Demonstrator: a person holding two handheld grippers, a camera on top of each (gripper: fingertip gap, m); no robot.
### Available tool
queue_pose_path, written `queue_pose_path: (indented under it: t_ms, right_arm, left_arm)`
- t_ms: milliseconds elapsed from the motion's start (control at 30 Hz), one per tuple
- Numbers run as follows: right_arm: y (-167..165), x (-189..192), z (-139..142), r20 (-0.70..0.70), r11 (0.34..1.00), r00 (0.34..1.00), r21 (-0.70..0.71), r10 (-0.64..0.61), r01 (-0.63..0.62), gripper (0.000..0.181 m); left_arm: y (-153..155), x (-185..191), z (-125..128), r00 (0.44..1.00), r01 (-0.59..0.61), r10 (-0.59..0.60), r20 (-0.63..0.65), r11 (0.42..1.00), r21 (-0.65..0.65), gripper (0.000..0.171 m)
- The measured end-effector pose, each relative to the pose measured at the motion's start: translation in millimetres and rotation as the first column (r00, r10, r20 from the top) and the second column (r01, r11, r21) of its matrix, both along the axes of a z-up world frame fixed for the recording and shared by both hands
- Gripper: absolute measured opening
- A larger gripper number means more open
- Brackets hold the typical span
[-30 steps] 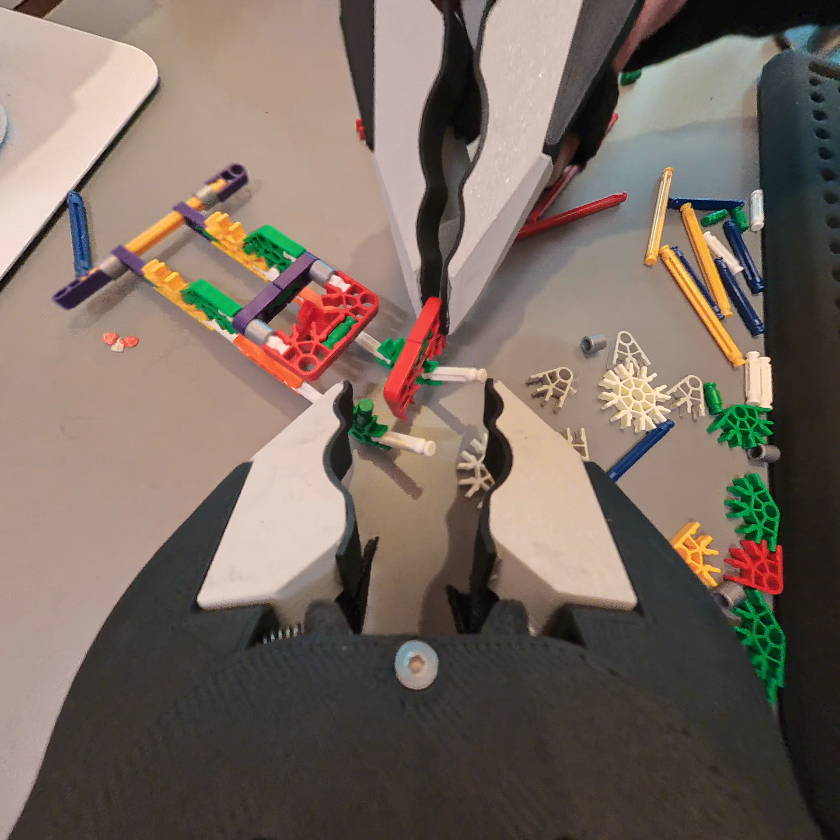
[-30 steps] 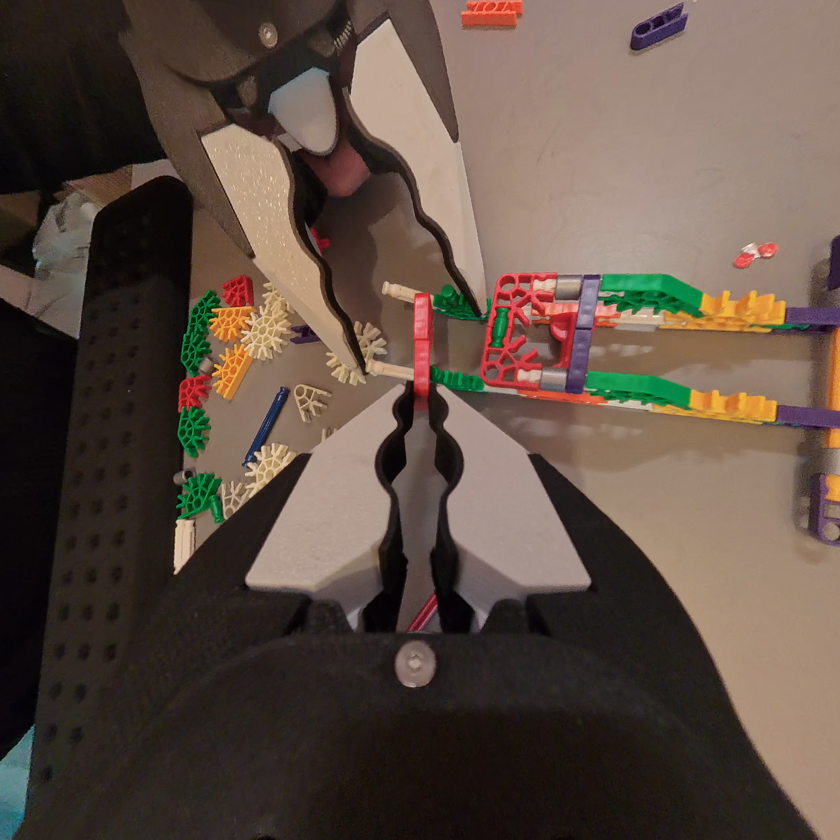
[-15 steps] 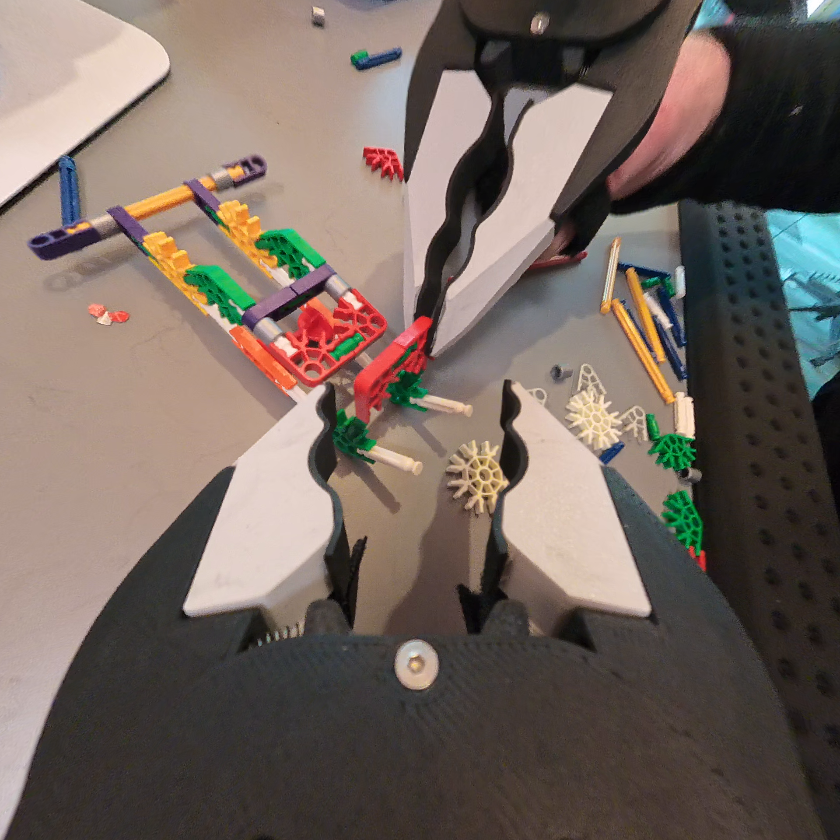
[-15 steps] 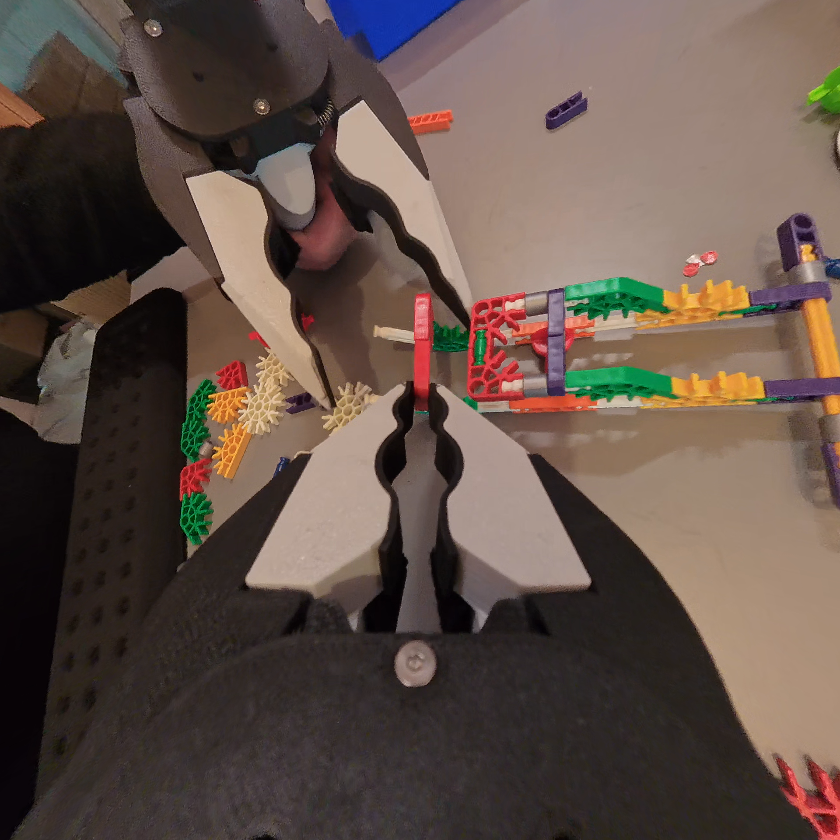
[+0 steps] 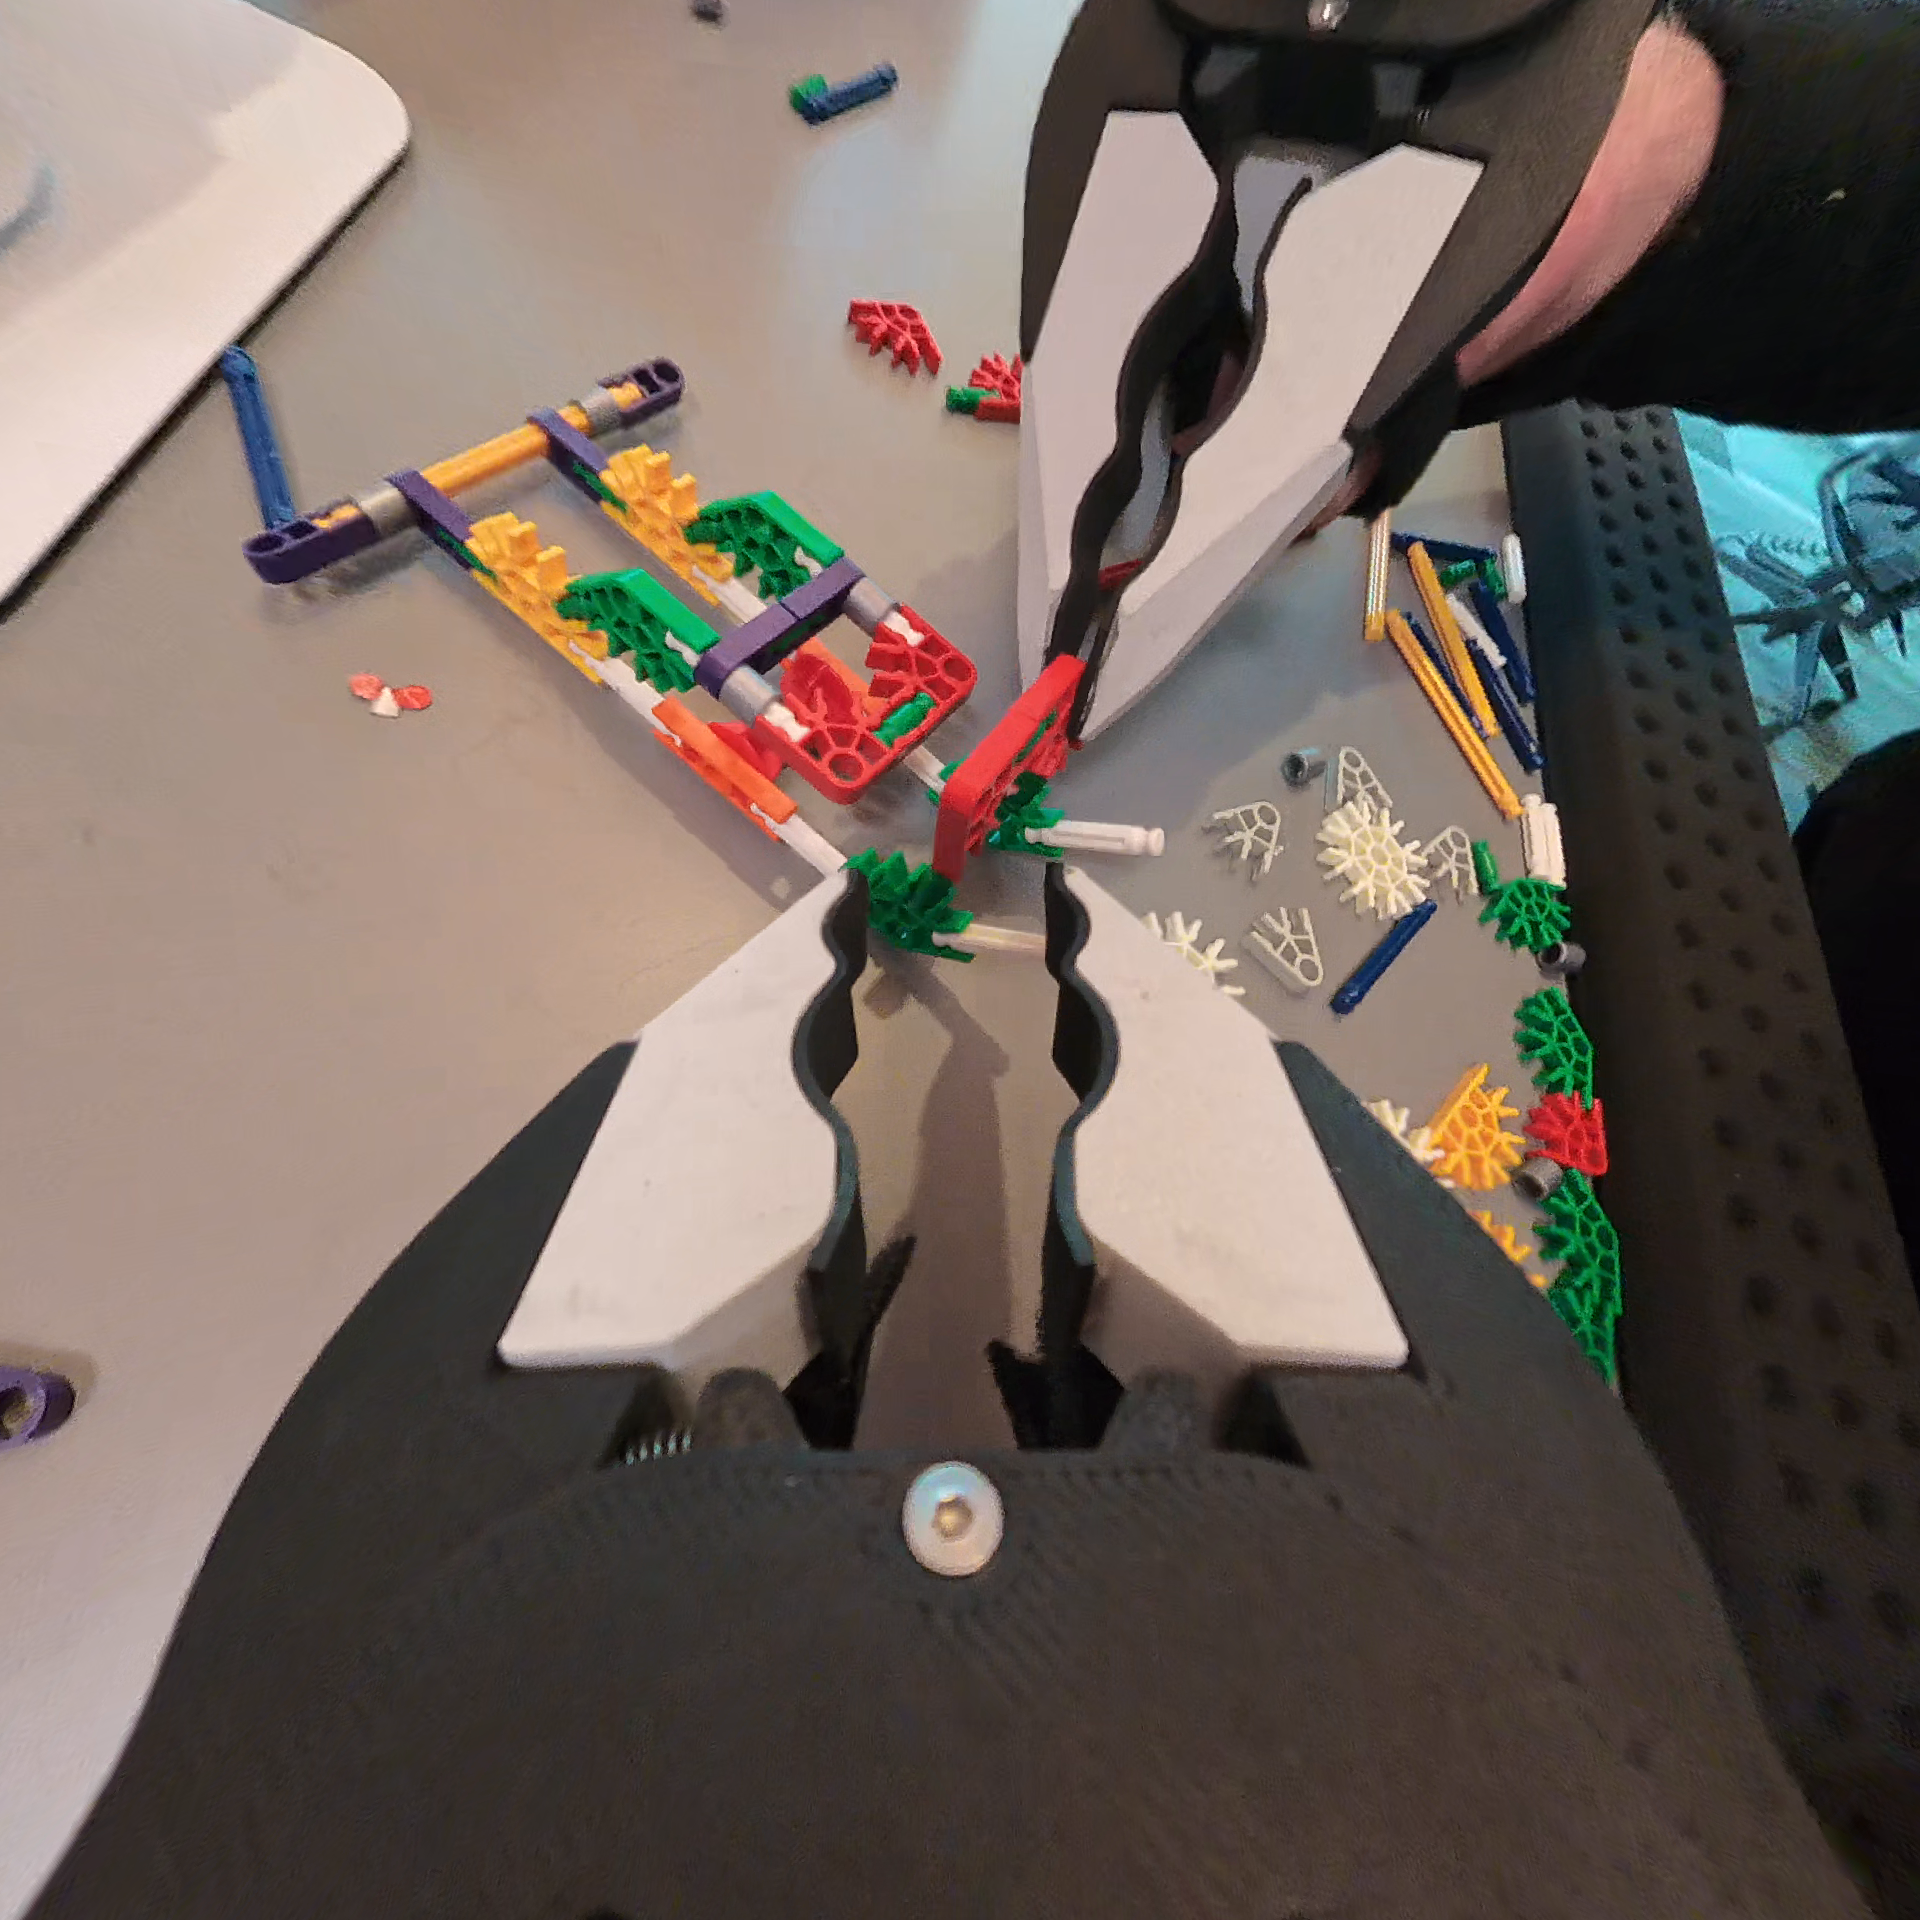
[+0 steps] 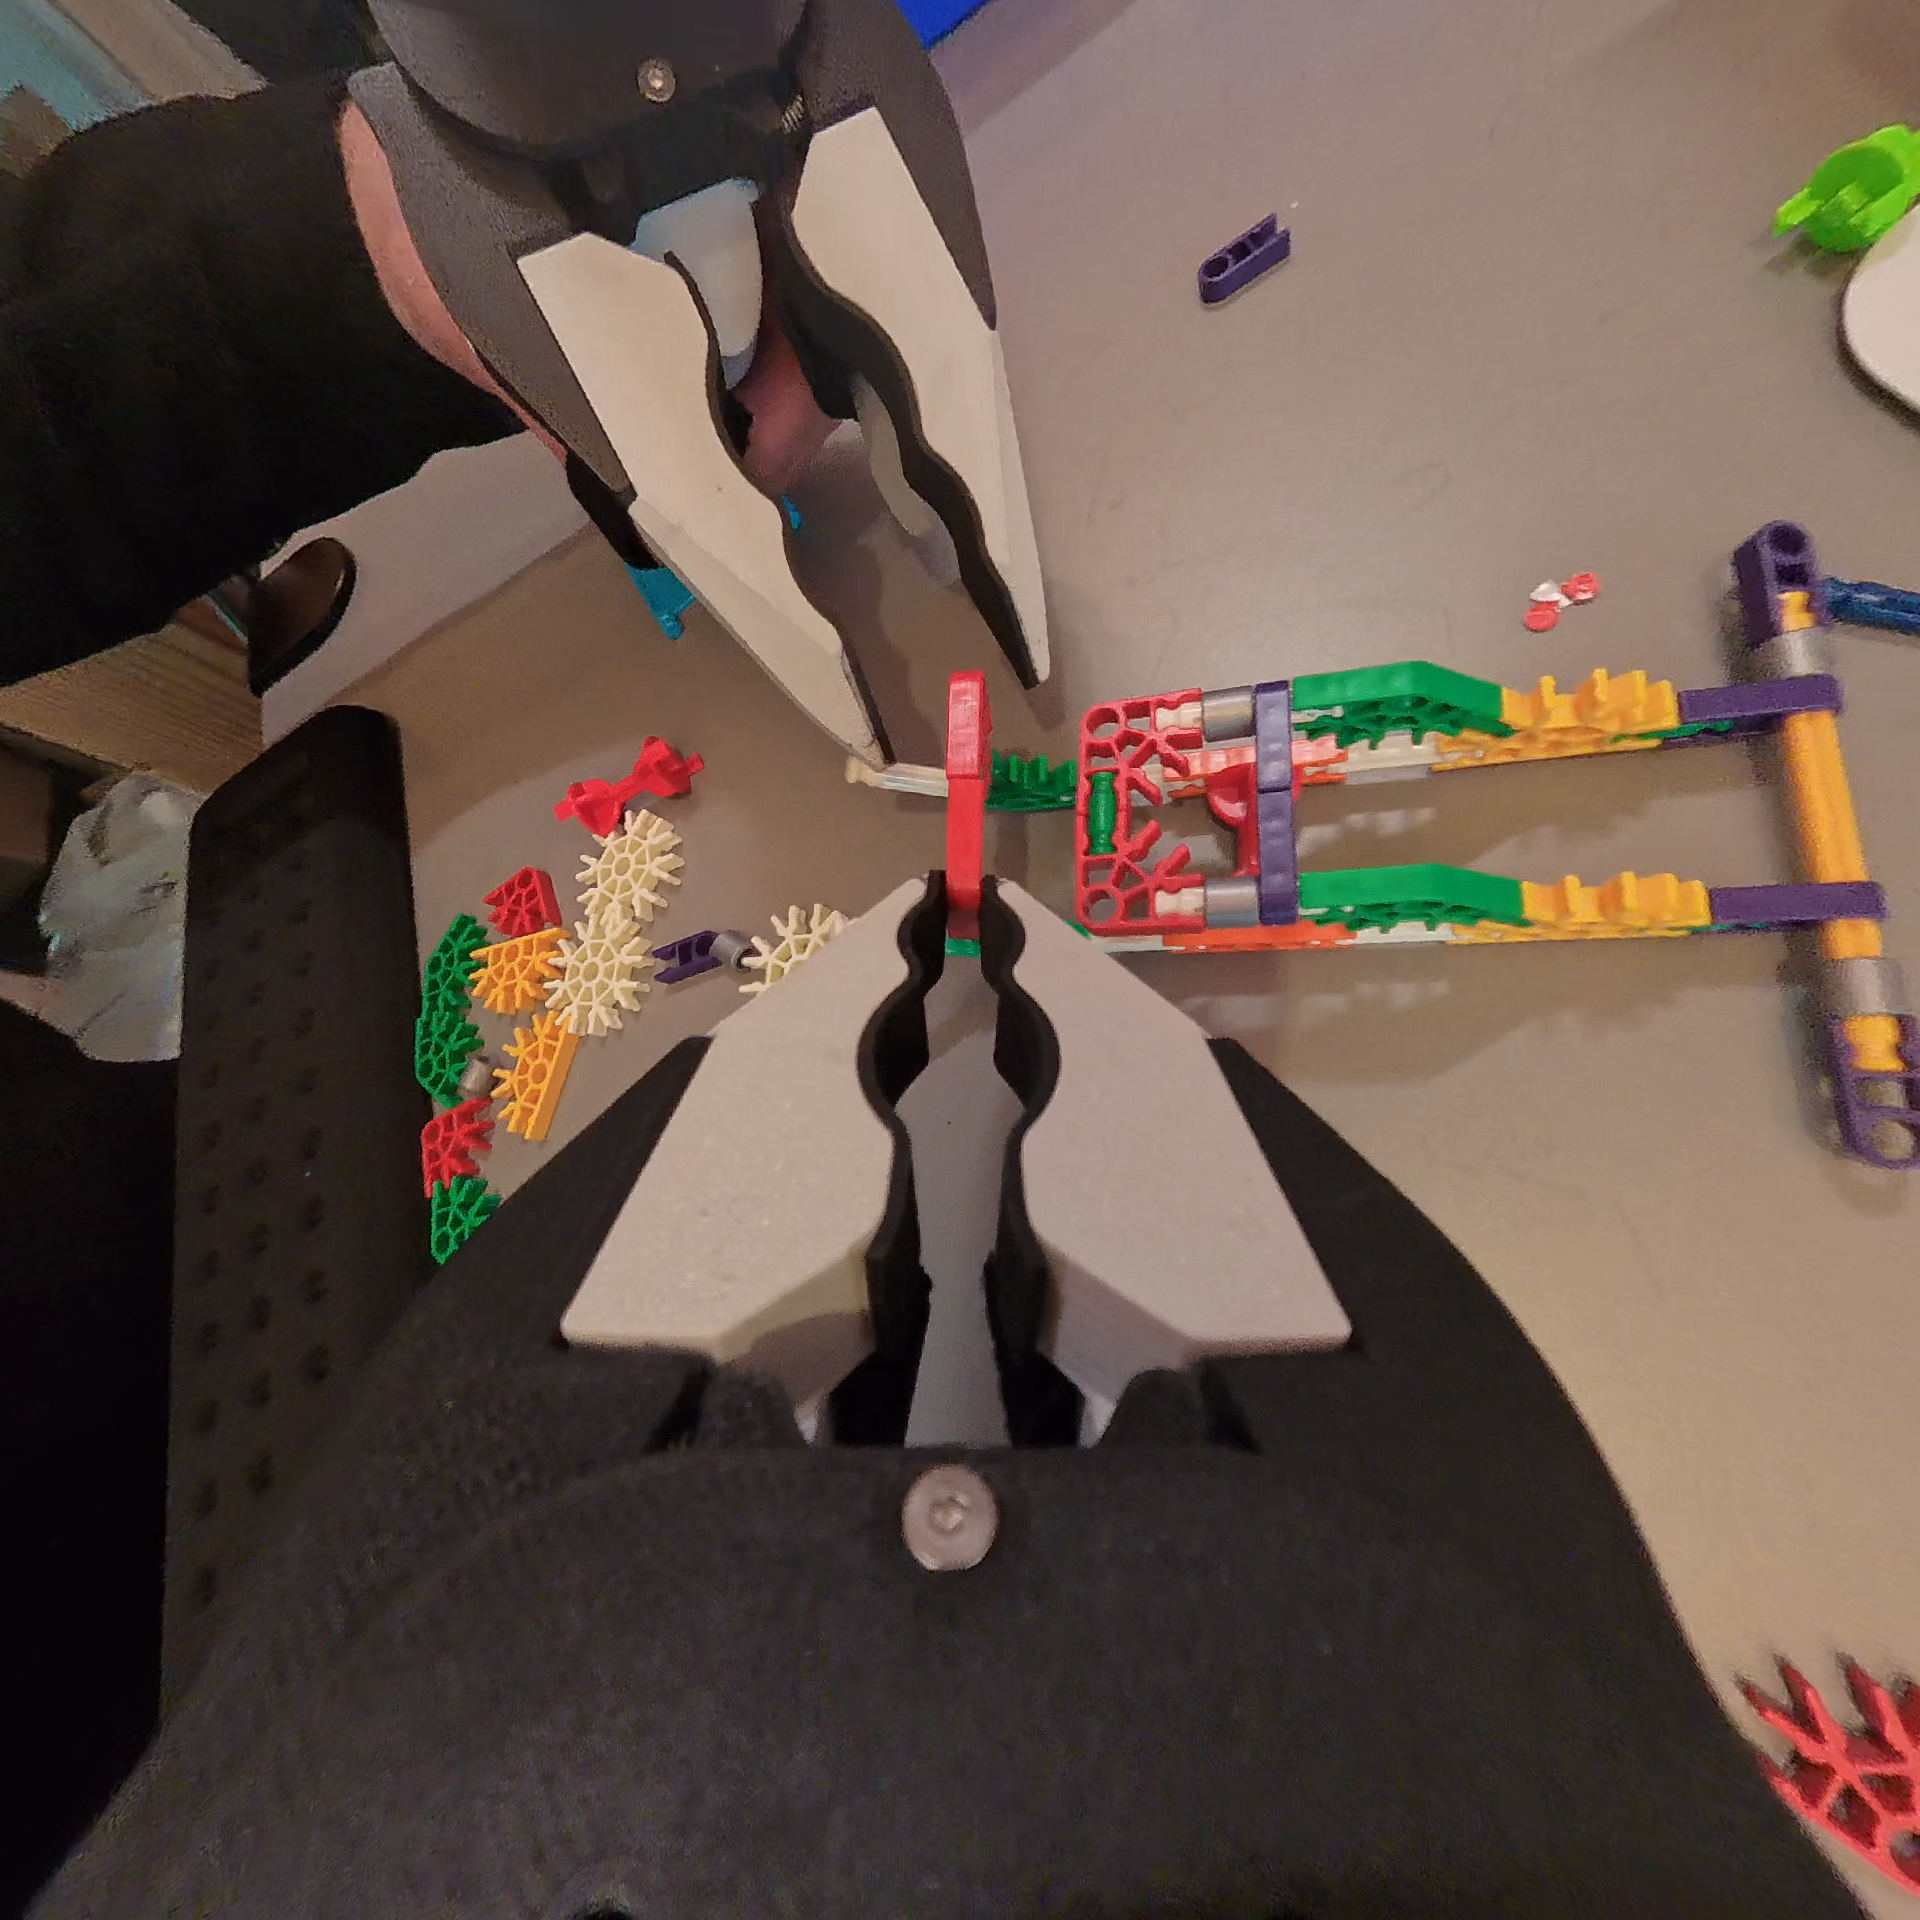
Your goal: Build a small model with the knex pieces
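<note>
Two hand-held grippers meet over a grey table [image 5: 260, 1039] scattered with small plastic construction pieces. The right gripper [image 6: 961, 902] has its fingers pinched closed on the lower edge of a flat red square connector [image 6: 964, 790], holding it upright on edge so that its face meets the end of a long multicoloured model [image 6: 1455, 800] lying just beyond the fingertips. The left gripper [image 5: 951, 883] reaches in from the opposite side with its fingers parted and gripping nothing. Between its tips sit a green connector [image 5: 909, 902] and a white rod [image 5: 987, 940] that poke out of the red square; the left finger appears to touch the green piece, though the angle makes contact hard to confirm. This placement seems meant to steady the rod end while the red square is held. To the right of the left gripper's fingers, loose pieces [image 5: 1371, 857] in white, green, yellow and red lie beside a black perforated tray [image 5: 1714, 1039].
</note>
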State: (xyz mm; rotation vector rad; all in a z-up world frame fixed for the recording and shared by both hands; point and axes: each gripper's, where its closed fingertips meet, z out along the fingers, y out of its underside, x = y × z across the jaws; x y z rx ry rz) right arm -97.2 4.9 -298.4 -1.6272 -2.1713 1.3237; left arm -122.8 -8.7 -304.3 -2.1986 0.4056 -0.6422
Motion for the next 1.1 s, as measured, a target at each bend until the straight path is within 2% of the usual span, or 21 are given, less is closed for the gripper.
queue_pose_path:
  t_ms: [167,367,600,833,1100]
  right_arm:
    - [8.4,-0.9,2.1,-0.031,0.998,0.998,0.034,-0.048,0.049,0.003]
    - [4.4,0.0,-6.0,-0.026,0.997,0.999,0.071,-0.026,0.028,0.003]
    - [2.7,2.5,-7.2,-0.021,0.996,1.000,0.093,0.008,-0.006,0.003]
    - [-1.2,6.7,-11.0,-0.018,0.989,0.999,0.144,0.048,-0.045,0.003]
    - [-1.1,13.1,-11.6,-0.037,0.990,0.998,0.136,0.048,-0.043,0.003]
  left_arm:
    - [4.6,-5.4,-1.5,0.999,0.018,-0.017,-0.032,0.999,0.029,0.034]
    - [7.3,0.0,-12.4,0.991,0.081,-0.077,-0.110,0.996,0.025,0.031]
    - [7.1,7.6,-14.9,0.977,0.142,-0.131,-0.168,0.988,0.056,0.013]
    - [5.0,12.3,-18.4,0.971,0.174,-0.162,-0.175,0.983,0.053,0.013]
    - [5.9,17.4,-17.3,0.972,0.180,-0.166,-0.164,0.981,0.076,0.012]
